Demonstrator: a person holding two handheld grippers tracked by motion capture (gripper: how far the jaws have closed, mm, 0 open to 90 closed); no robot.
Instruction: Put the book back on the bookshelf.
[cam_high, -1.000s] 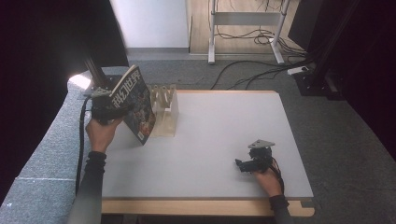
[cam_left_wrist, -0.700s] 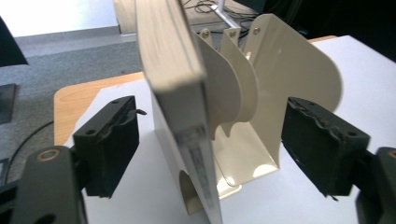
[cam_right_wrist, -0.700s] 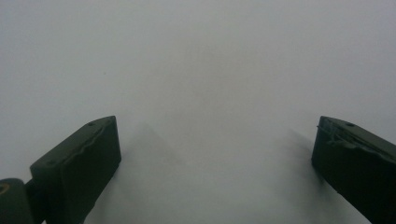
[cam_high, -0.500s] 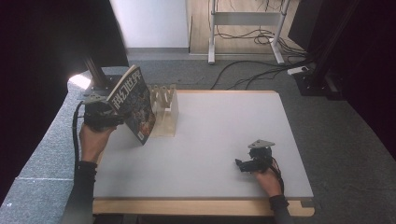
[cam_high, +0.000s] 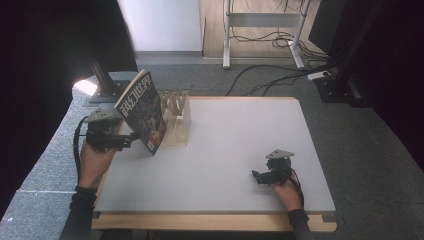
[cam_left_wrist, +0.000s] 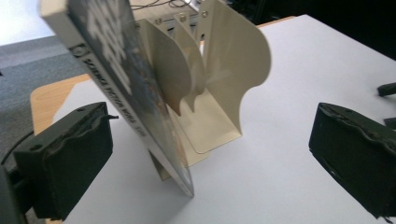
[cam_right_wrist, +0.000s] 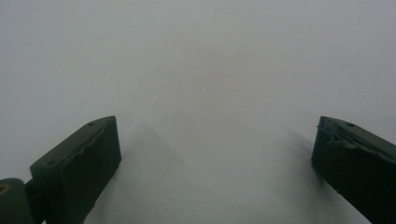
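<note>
Book propped at the rack, both grippers spread wide, nothing gripped.
High view: book is seen tilted against the cream divider rack near the desk's far-left corner; left gripper is held at the left edge just beside it, right gripper near the near edge, well apart. Left gripper view: jaws are spread wide, book stands between them, bottom corner on the desk, touched by neither pad. Right gripper view: jaws are spread wide over bare desk, nothing held.
</note>
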